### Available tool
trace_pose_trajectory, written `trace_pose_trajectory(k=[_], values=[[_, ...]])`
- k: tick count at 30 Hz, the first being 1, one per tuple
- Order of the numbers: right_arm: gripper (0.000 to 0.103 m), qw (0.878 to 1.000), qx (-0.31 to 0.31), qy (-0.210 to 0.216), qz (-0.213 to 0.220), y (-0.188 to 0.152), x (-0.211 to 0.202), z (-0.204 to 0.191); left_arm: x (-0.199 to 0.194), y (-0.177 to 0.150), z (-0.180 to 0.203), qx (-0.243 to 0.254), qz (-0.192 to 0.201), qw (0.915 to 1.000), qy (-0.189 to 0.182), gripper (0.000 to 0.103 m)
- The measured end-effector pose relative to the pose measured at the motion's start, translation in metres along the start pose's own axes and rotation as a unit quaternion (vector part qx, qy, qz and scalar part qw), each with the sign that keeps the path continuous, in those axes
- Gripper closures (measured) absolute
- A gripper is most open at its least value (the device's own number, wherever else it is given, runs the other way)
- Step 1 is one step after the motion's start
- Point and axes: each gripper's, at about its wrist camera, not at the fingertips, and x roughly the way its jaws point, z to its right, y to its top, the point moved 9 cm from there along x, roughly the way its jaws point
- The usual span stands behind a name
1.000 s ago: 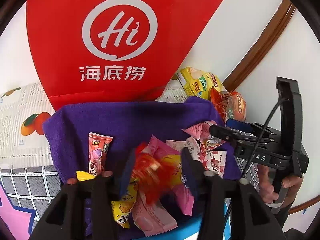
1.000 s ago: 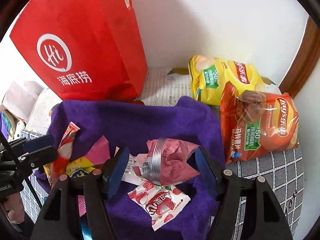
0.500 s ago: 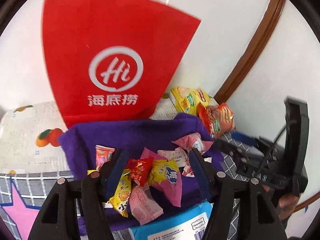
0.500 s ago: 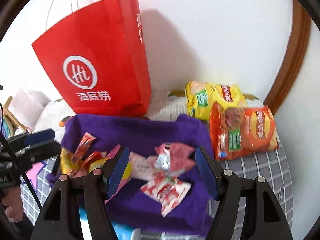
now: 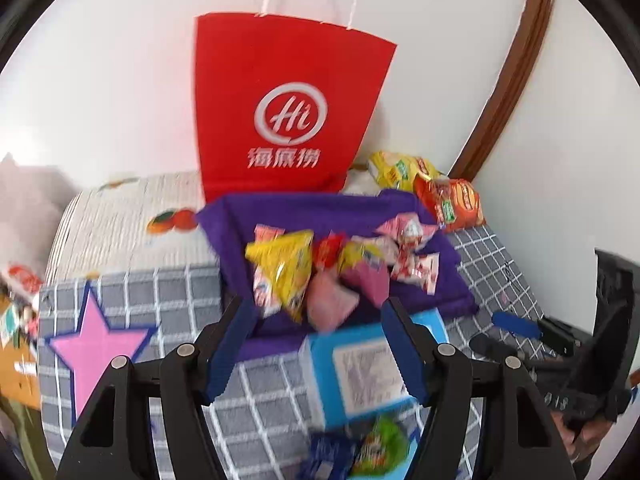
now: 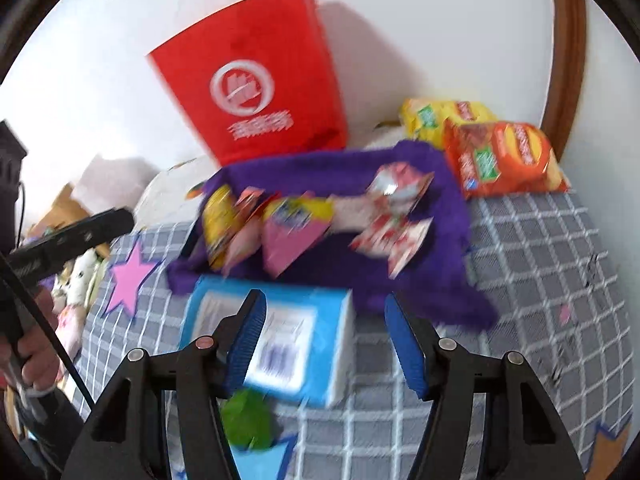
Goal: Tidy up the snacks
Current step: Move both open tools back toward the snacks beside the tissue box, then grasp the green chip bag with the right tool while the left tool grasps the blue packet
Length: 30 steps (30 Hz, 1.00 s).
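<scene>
Several small snack packets lie in a heap on a purple cloth, also visible from the right wrist as a pile on the cloth. My left gripper hovers short of the cloth. Its jaws are opening and nothing is between them. My right gripper hangs over a blue box. Its jaws are closing on empty air. The same blue box shows under the left fingers. Each gripper appears at the edge of the other's view.
A red paper bag stands against the wall behind the cloth. Yellow and orange chip bags lie at the back right. A green packet lies near the front. The grey checked cover carries a pink star.
Both grippers have drawn back and risen from the snack pile, so the blue box has come into view. The red packet between the left fingers now lies on the heap.
</scene>
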Motion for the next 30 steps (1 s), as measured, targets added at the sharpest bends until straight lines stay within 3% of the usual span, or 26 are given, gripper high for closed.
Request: trace_pose_trajectory(k=[7,10,19,24,26,30], values=[[0.022,0.999,-0.022,0.033,-0.006,-0.074,-0.004,-0.047,-0.019,-0.045,-0.021,-0.025,-0.007,0.9996,0.012,0.037],[0.020,0.998,-0.035,0.042,-0.007,-0.098,0.006,-0.061,-0.027,-0.064,-0.031,-0.029,-0.012,0.9994,0.017,0.037],[0.019,0.998,-0.042,0.043,-0.019,-0.125,0.037,-0.086,-0.038,-0.113,-0.062,-0.052,-0.024,0.9979,0.030,0.037],[0.019,0.999,-0.040,0.020,-0.027,-0.128,0.059,-0.086,-0.036,-0.131,-0.070,-0.055,-0.034,0.9973,0.034,0.037],[0.023,0.999,-0.039,0.016,-0.030,-0.131,0.065,-0.087,-0.034,-0.138,-0.073,-0.058,-0.037,0.9970,0.035,0.037],[0.041,0.999,-0.036,0.026,-0.019,-0.130,0.064,-0.087,-0.027,-0.147,-0.074,-0.062,-0.048,0.9964,0.033,0.037]])
